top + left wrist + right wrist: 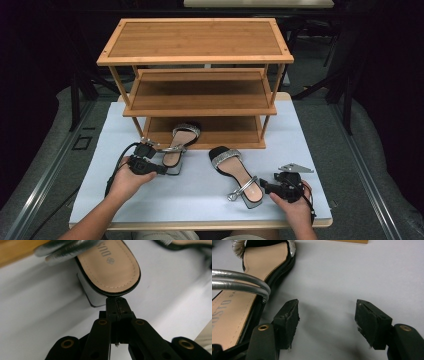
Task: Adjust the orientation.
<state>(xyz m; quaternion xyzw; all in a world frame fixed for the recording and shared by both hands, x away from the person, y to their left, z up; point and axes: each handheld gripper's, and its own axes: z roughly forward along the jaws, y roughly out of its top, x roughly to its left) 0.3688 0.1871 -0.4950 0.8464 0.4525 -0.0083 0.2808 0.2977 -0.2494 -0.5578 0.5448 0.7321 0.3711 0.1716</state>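
Jaws of the left gripper (117,305) clenched together, tips touching the sandal's (110,267) heel edge.

Wood rack (195,40) matt; sandal (176,145) straps shiny silver, insole smooth.

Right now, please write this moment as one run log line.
left gripper: shut, tips at left sandal heel | right gripper: open, holds nothing, beside right sandal | shoe rack: sandal toe on bottom shelf
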